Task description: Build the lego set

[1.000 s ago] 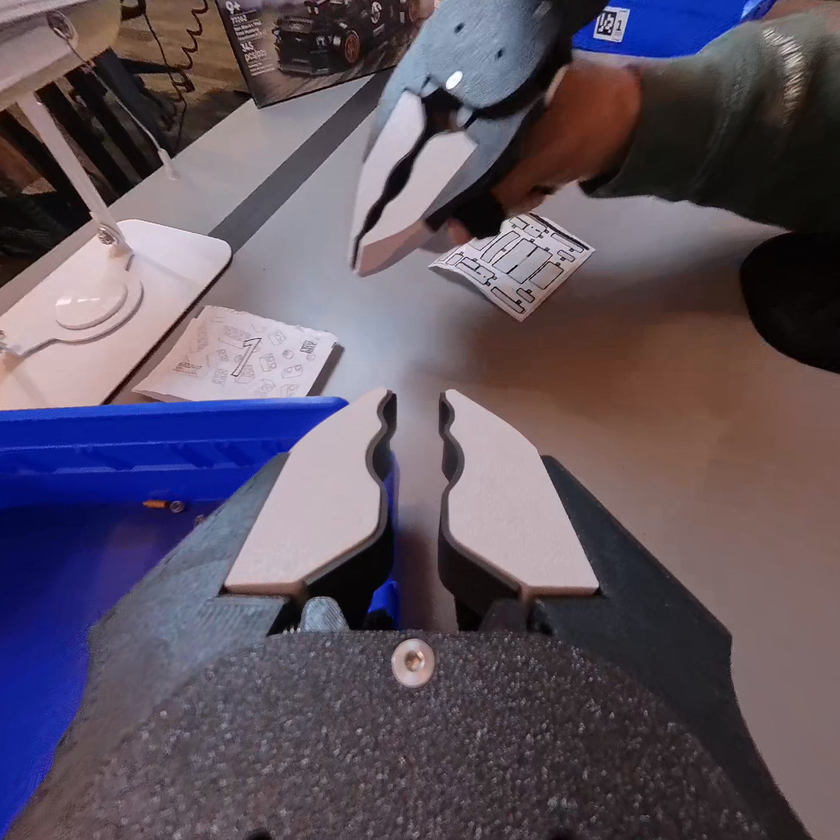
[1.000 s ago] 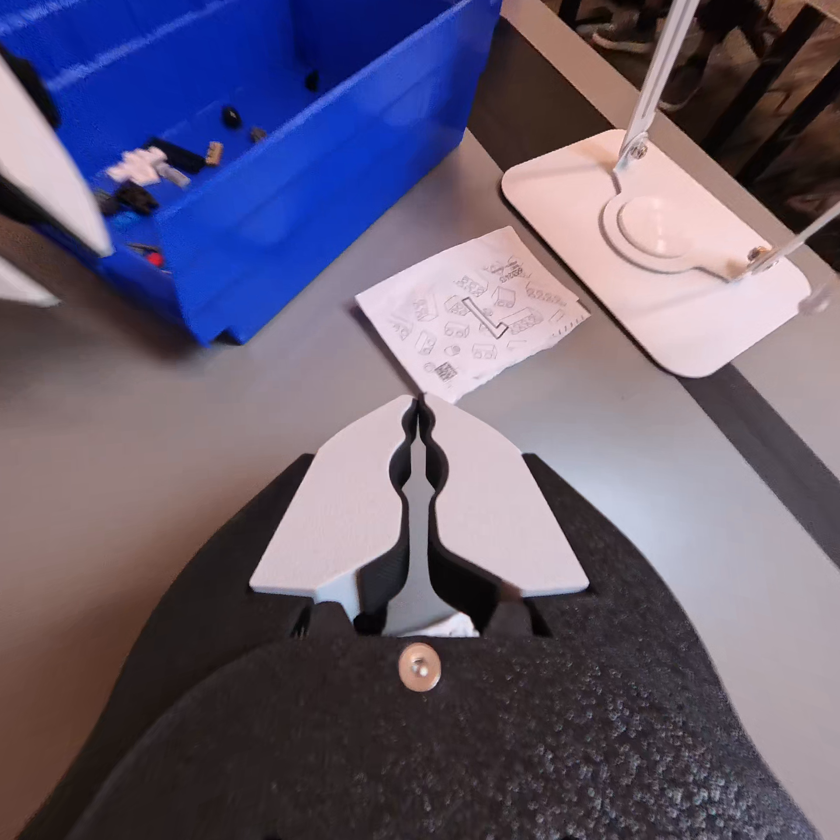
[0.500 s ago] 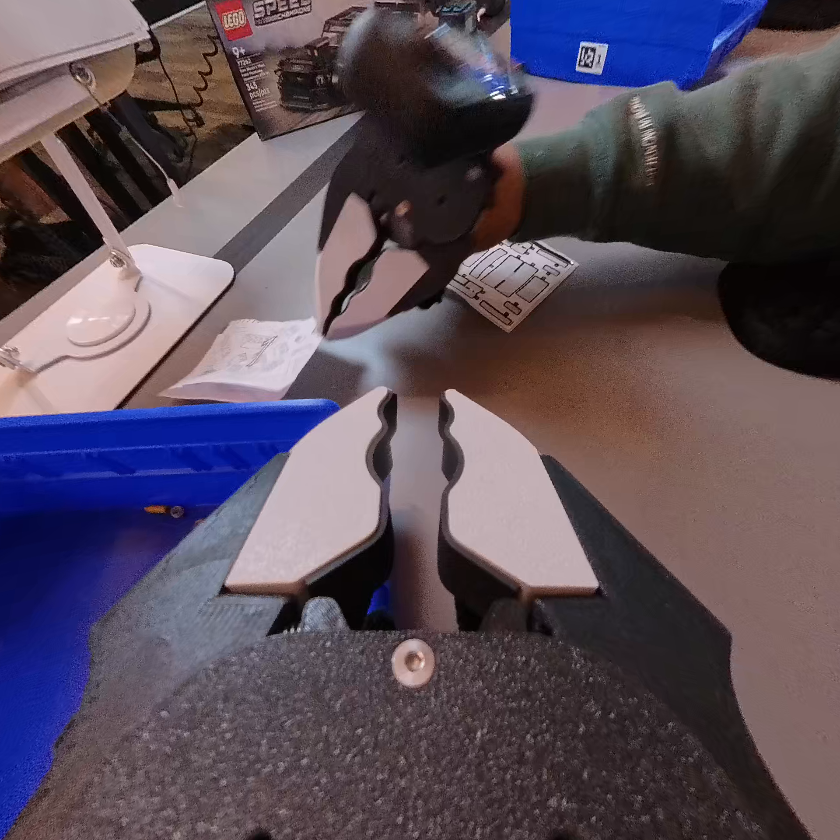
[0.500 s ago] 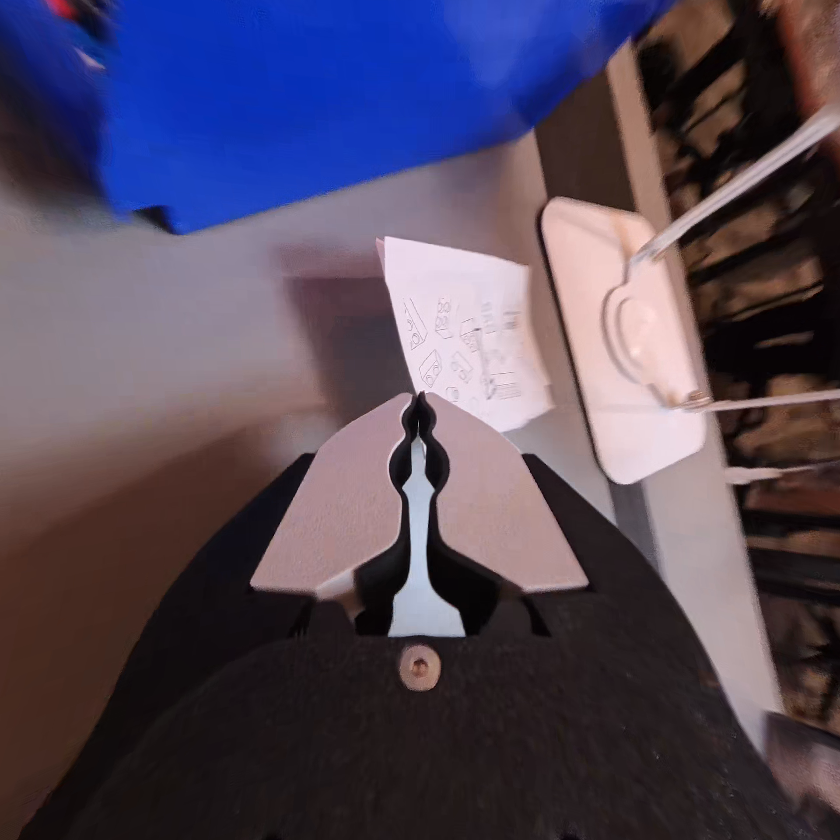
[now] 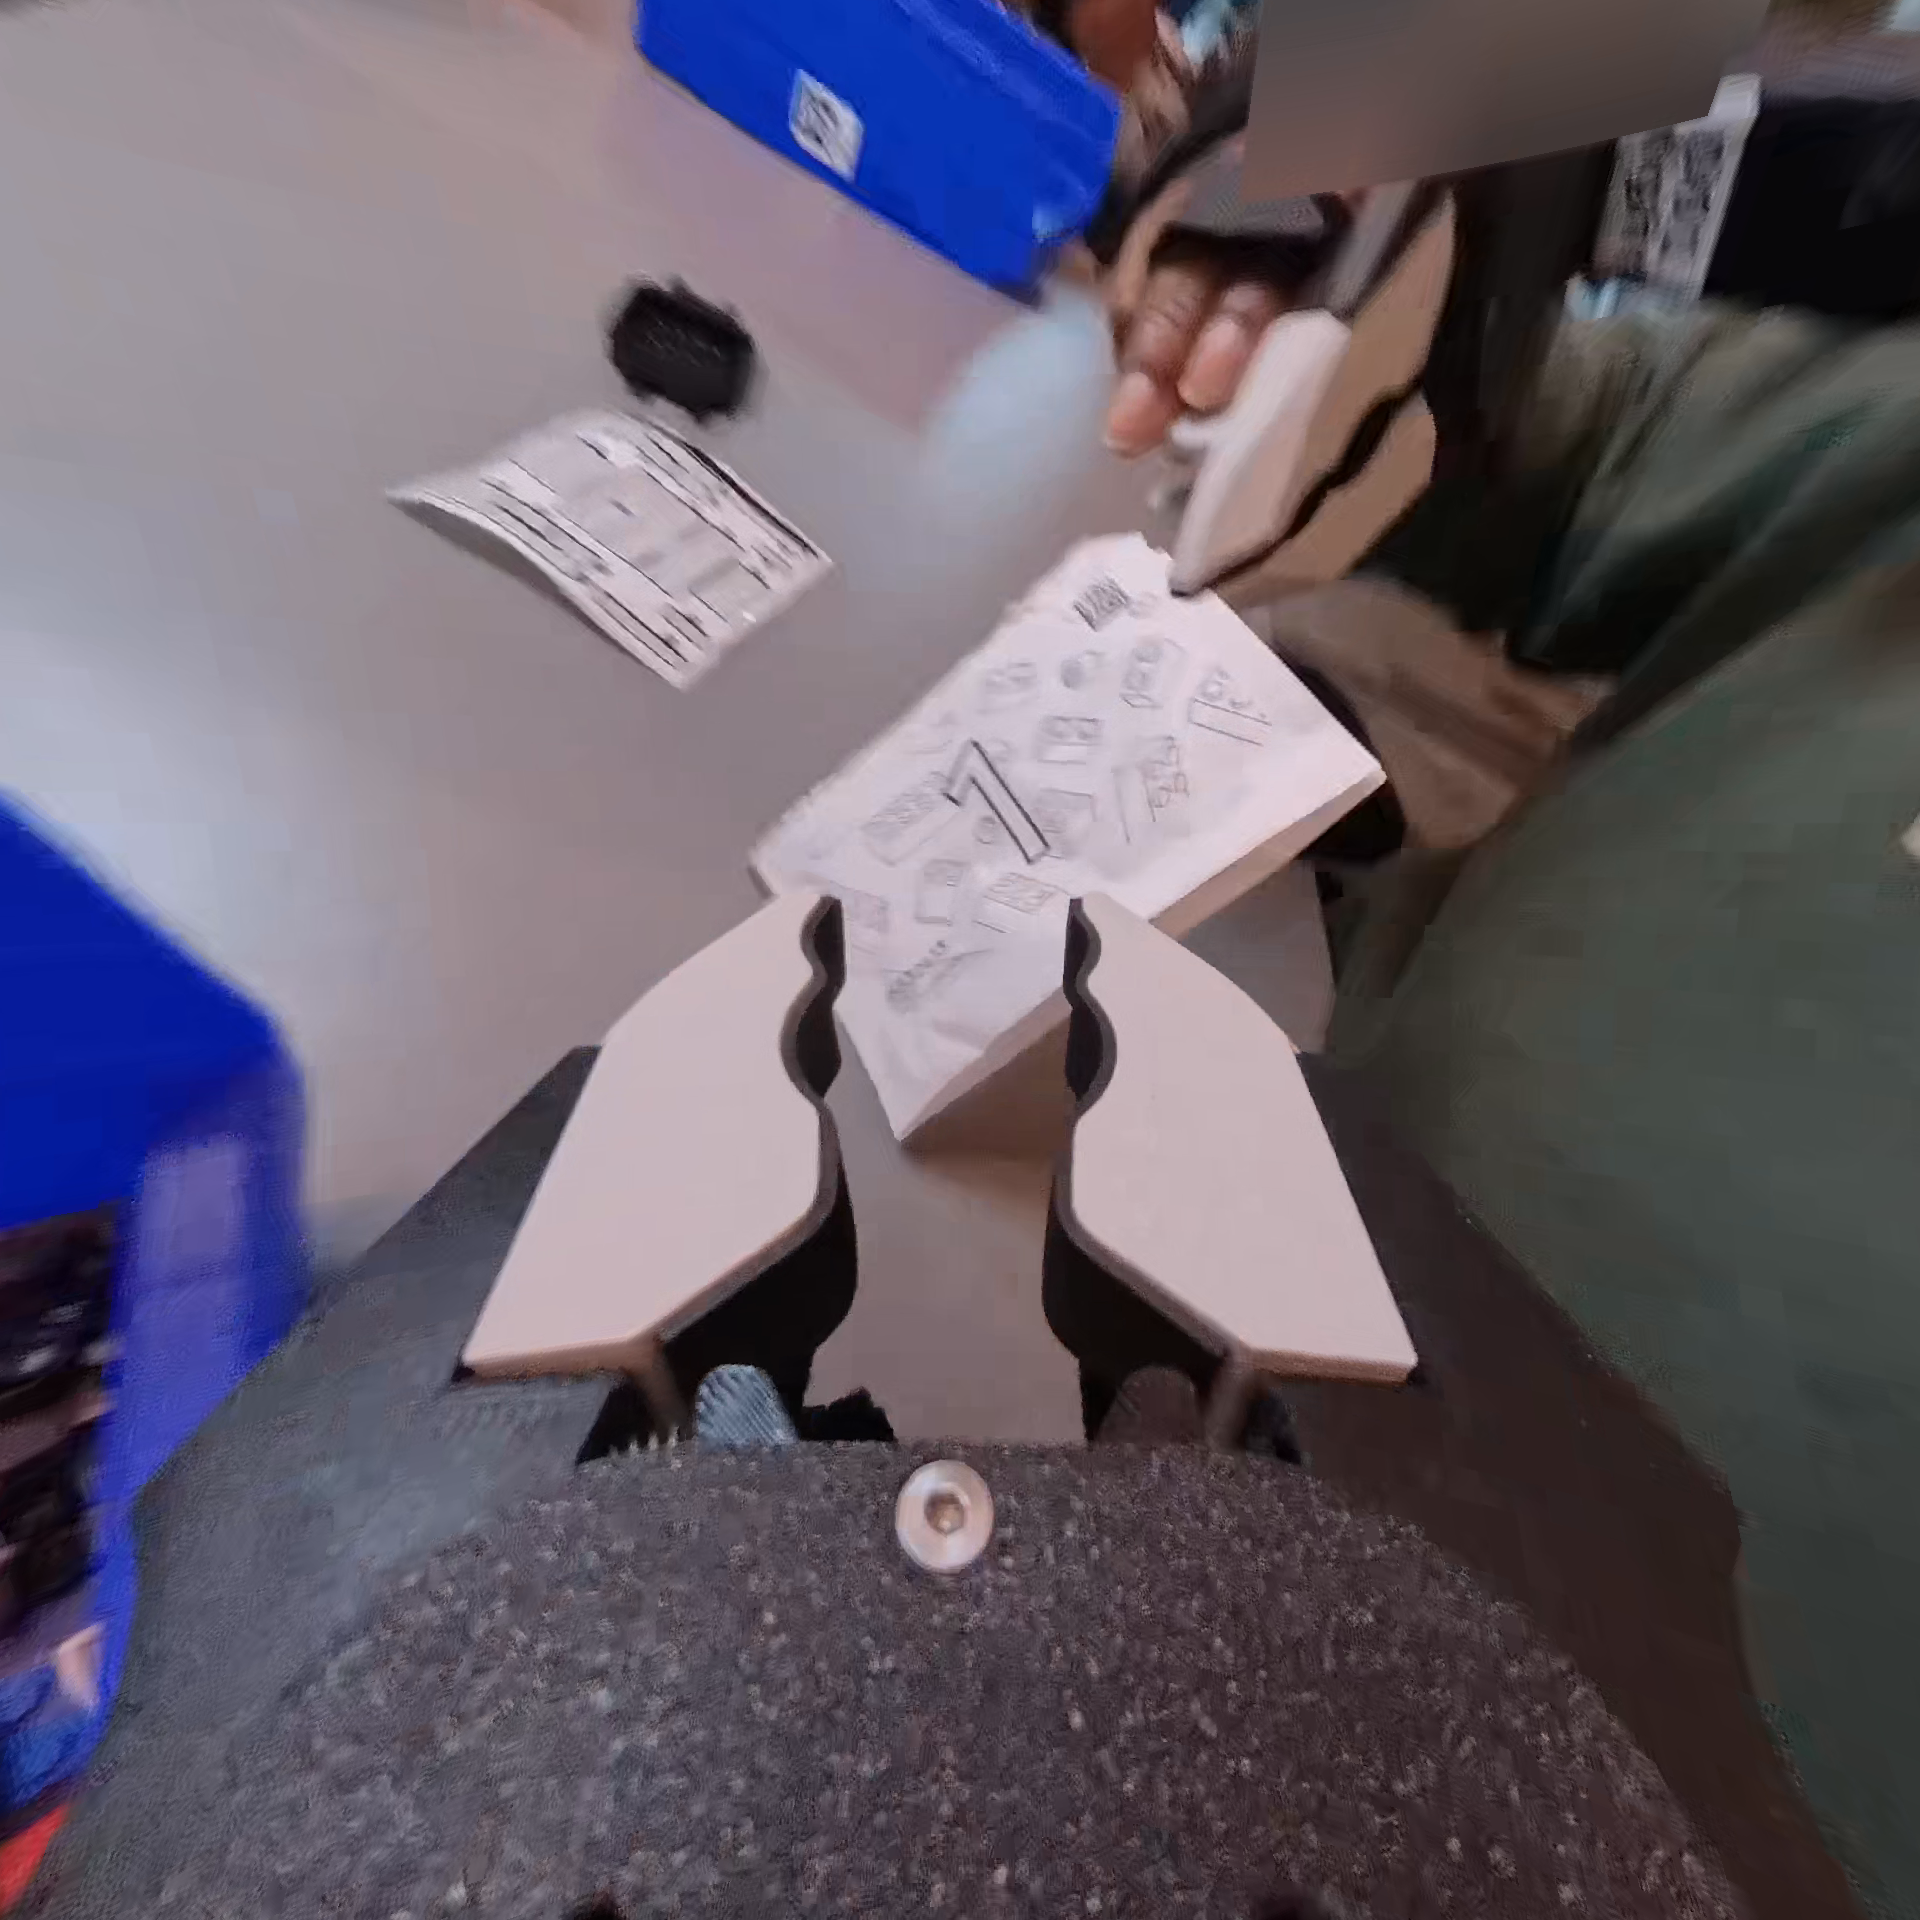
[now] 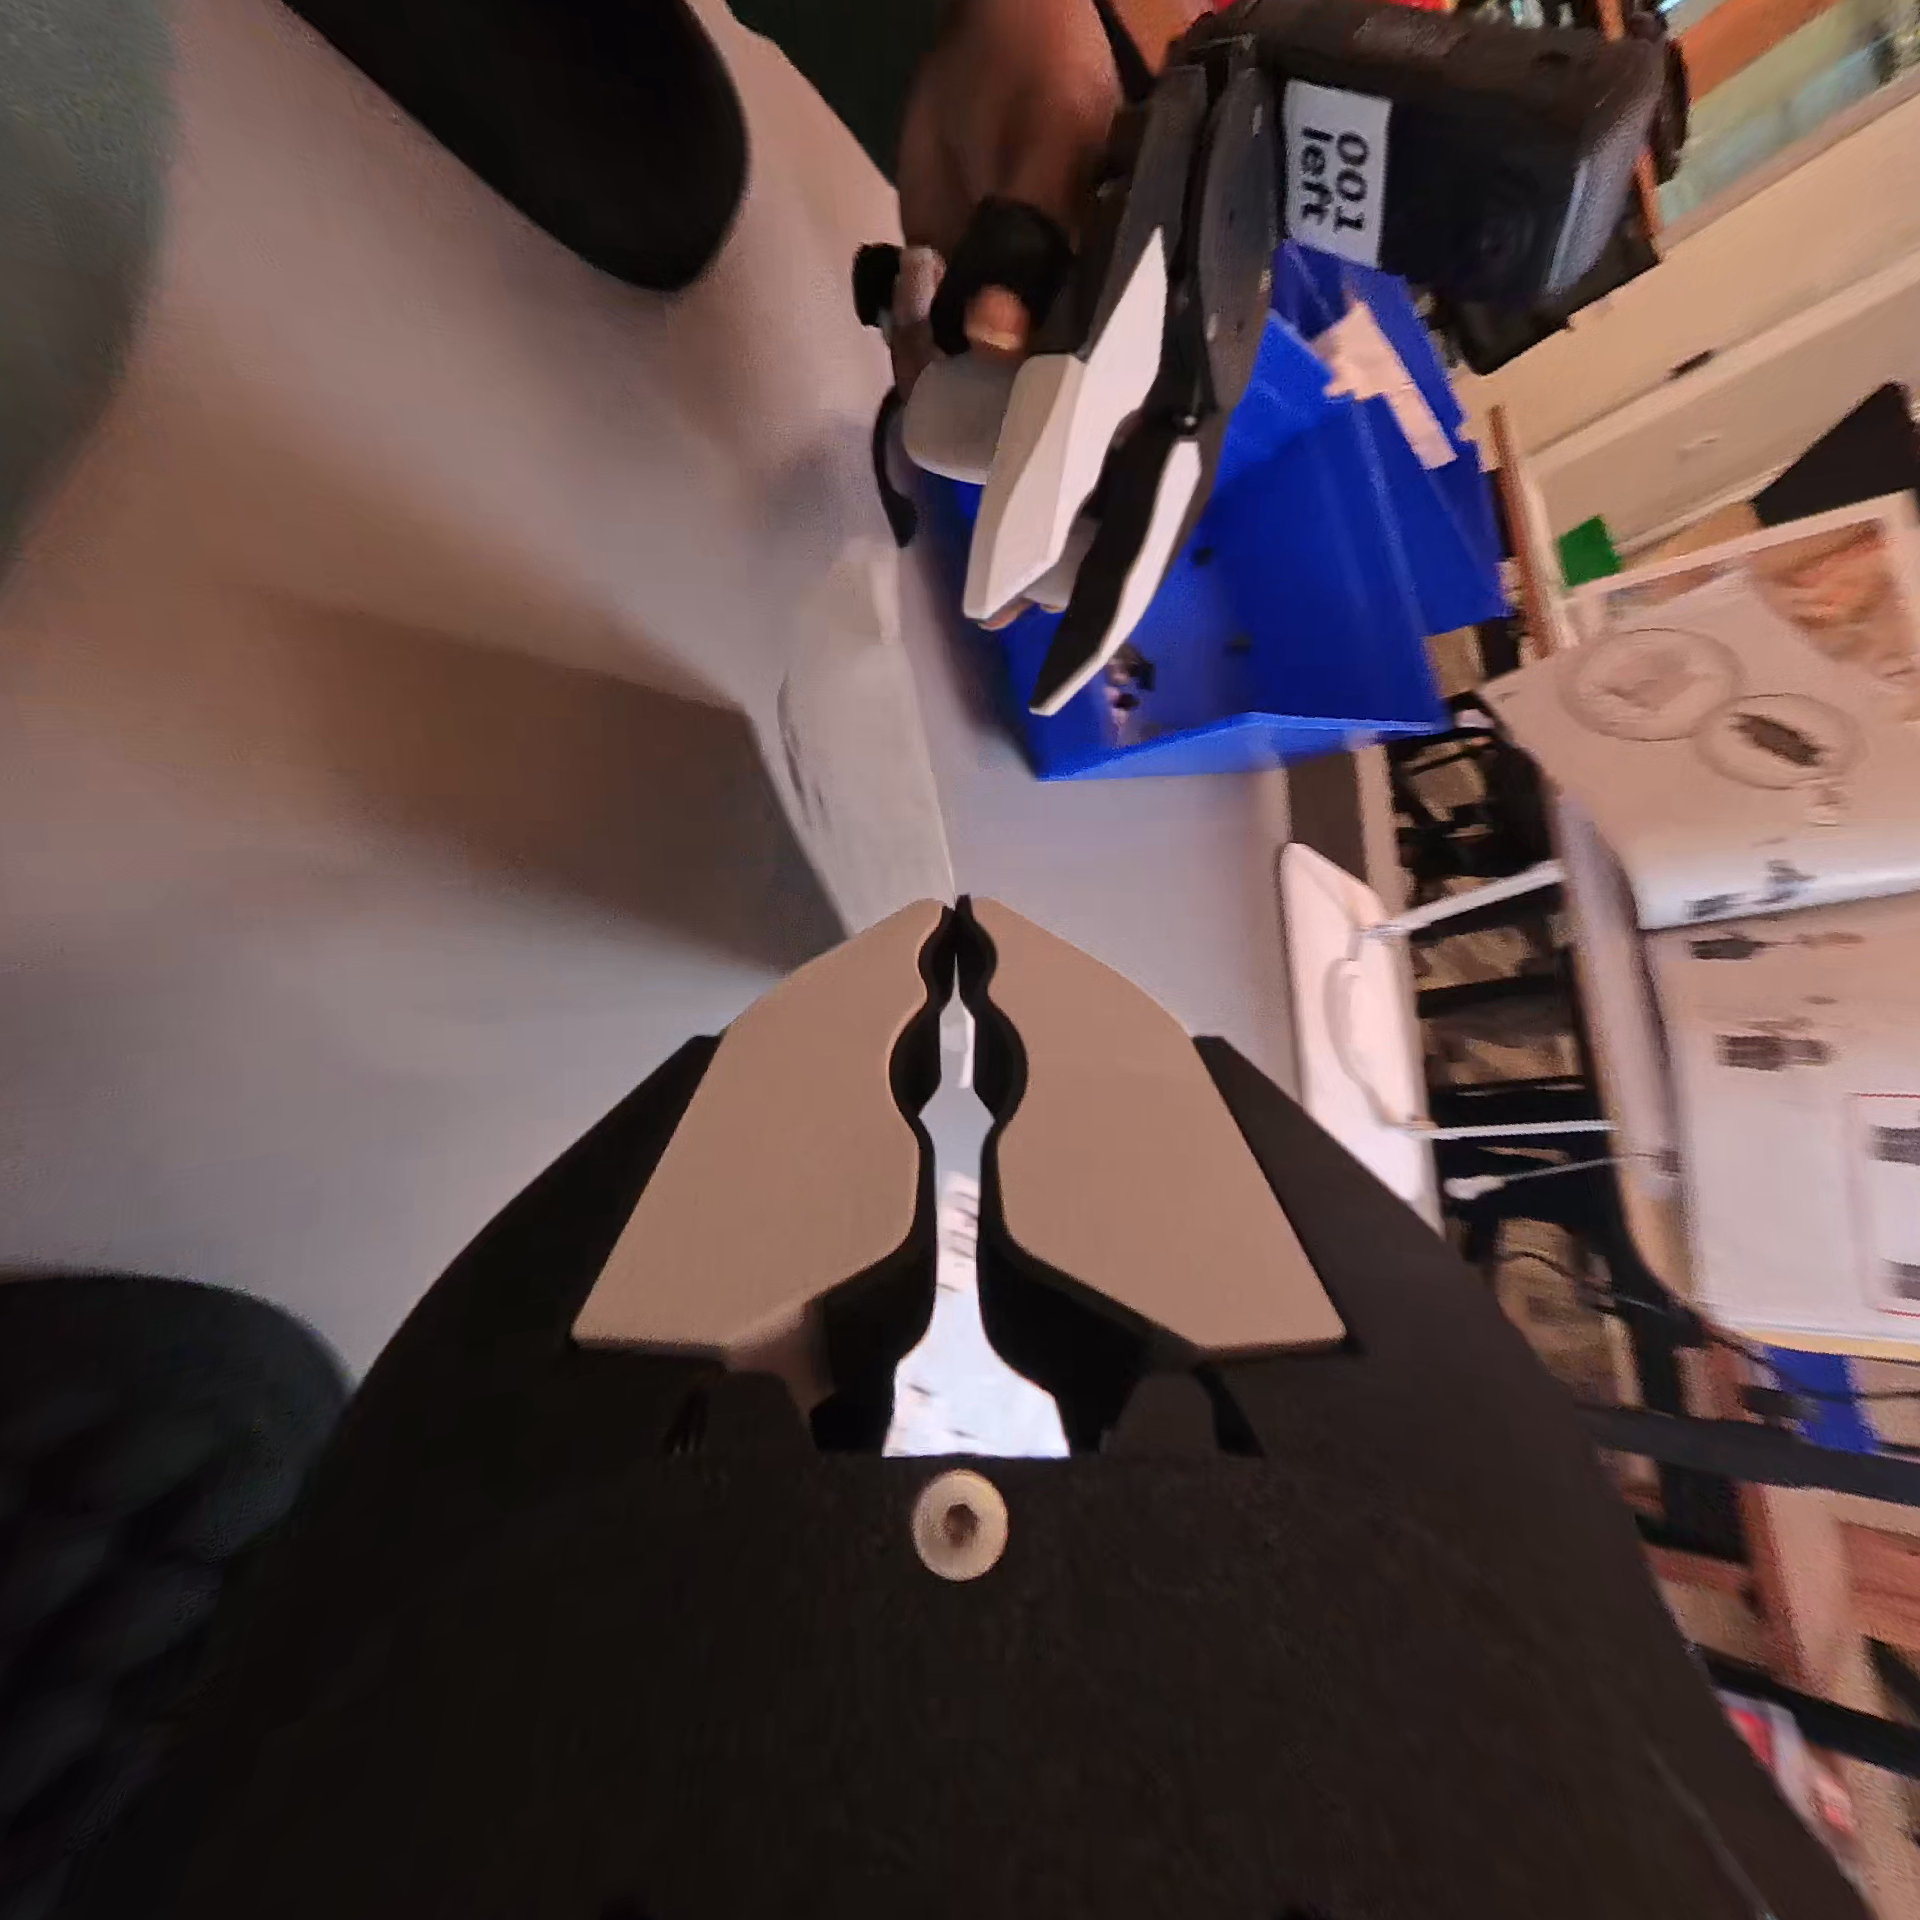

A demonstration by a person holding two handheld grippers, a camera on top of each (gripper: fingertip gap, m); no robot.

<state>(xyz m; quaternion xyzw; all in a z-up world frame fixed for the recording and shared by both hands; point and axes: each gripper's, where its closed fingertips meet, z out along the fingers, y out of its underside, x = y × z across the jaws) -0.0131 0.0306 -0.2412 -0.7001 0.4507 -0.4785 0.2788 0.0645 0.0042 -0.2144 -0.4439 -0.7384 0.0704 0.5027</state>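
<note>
A white paper parts bag (image 5: 1060,748) printed with brick drawings hangs tilted above the grey table. My right gripper (image 5: 1195,577) is shut on its upper corner. In the right wrist view the right gripper (image 6: 956,904) pinches the bag (image 6: 862,748), which shows edge-on. My left gripper (image 5: 951,914) is open, and the bag's lower corner lies between its fingers without being gripped. The left gripper (image 6: 1023,660) also shows open in the right wrist view, in front of a blue bin.
A sticker sheet (image 5: 623,540) and a black round piece (image 5: 681,348) lie on the table beyond the bag. A blue bin (image 5: 104,1039) with parts stands at my left, another blue bin (image 5: 904,114) at the far side. A white lamp base (image 6: 1340,1039) sits near the table's edge.
My right gripper has taken the paper bag by a corner and lifted it off the table. My left gripper has opened wider and swung from the bin to the bag.
</note>
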